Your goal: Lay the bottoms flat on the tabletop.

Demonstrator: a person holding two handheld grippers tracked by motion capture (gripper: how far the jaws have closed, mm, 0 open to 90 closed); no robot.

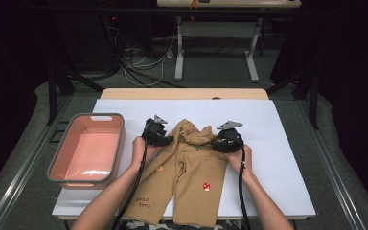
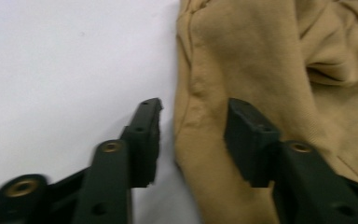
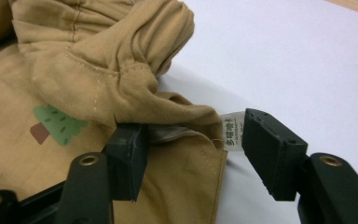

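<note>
Tan child's trousers (image 1: 187,172) lie on the white mat (image 1: 273,143), legs toward the person, the waist end crumpled at the far side. My left gripper (image 1: 165,139) sits at the waist's left edge. In the left gripper view its jaws (image 2: 193,126) stand apart astride the cloth edge (image 2: 251,60), with the pads not pressing. My right gripper (image 1: 216,143) is at the waist's right edge. In the right gripper view its jaws (image 3: 191,140) are apart around the hem and a white label (image 3: 232,131), close to a green tree print (image 3: 56,123).
A pink tray with a grey rim (image 1: 57,170) stands at the left of the mat. The trouser legs hang over the near table edge. A mushroom print (image 1: 206,186) and lettering (image 1: 143,201) mark the legs. Cables and a desk frame (image 1: 215,52) lie beyond the table.
</note>
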